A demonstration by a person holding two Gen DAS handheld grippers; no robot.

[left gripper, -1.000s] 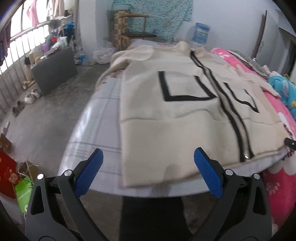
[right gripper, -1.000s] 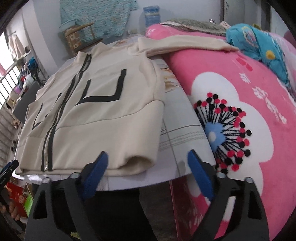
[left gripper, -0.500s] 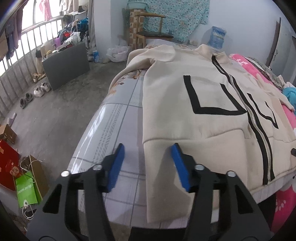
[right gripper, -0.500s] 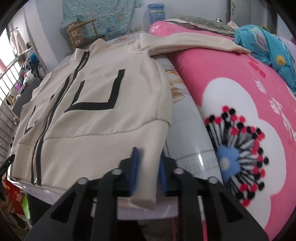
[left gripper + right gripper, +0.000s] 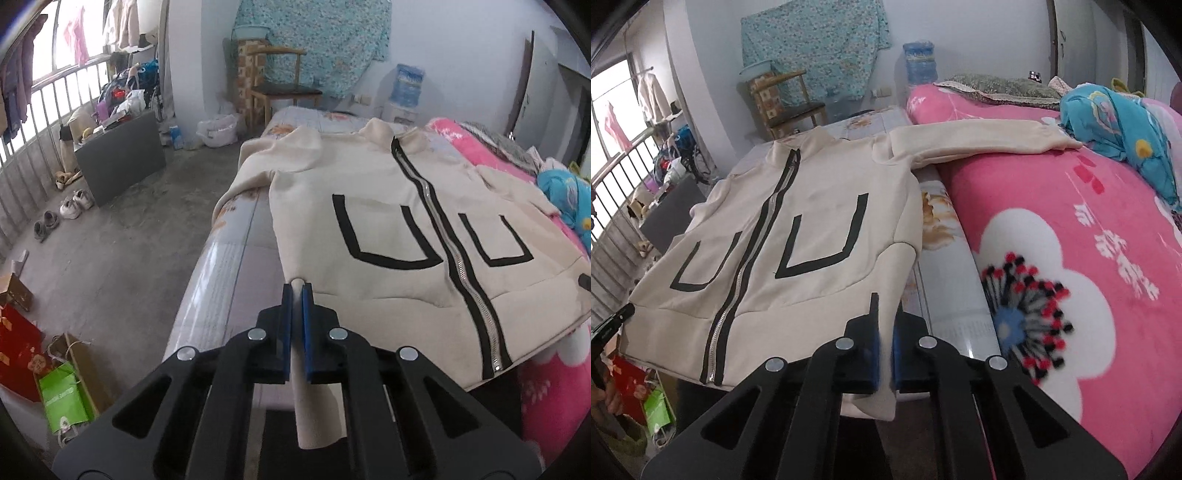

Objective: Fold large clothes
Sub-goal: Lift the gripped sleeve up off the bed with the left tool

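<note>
Each gripper pinches a hem corner of the jacket (image 5: 388,229): the left gripper (image 5: 296,291) one corner, the right gripper (image 5: 884,310) the other. The jacket lies flat on the bed (image 5: 225,280), stretching lengthwise away from both jaws toward its collar, so neither hand is nearer.

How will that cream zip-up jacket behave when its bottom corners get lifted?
Probably floppy: the jacket's hem corner already droops limp below the left tongs. Likely fairly weighty, since the fabric looks thick. Its sleeve on the pink blanket may drag.
</note>
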